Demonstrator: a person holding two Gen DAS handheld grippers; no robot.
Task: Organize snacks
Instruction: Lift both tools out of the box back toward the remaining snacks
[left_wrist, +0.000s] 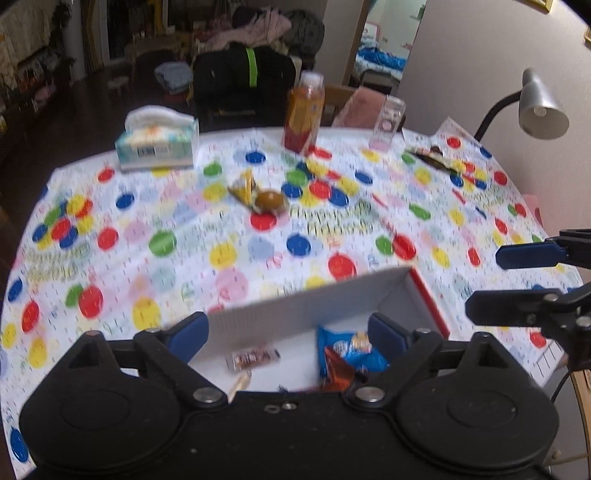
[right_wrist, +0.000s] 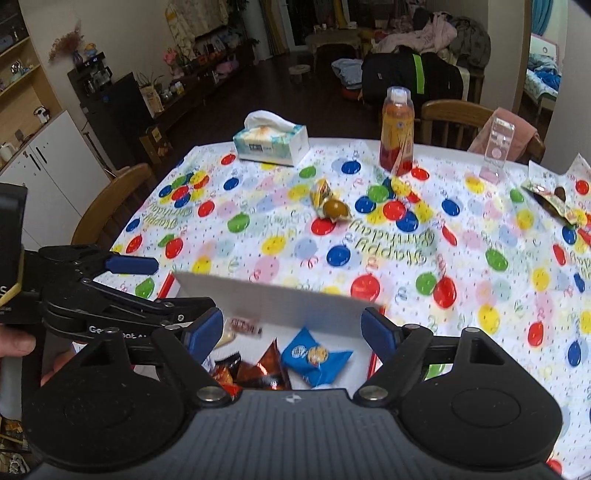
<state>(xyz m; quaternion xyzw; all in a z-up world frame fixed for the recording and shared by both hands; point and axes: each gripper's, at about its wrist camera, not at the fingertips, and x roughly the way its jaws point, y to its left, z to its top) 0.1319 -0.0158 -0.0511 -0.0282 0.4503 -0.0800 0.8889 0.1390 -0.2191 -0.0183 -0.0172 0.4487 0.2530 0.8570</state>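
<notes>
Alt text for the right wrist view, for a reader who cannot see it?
The open right gripper hovers over a white box holding a blue snack packet and other wrapped snacks, on a balloon-print tablecloth. Beyond lie a yellow-wrapped snack, a tissue box and a juice bottle.

Both fisheye views are dim and indoor, with the far room falling into shadow. Motion blur smears the dotted tablecloth in the left view; the right is sharper. Edges curve strongly, and the desk lamp looks unlit

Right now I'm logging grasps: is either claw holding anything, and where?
Nothing is held. The left claw and right claw are both open above the box.
</notes>
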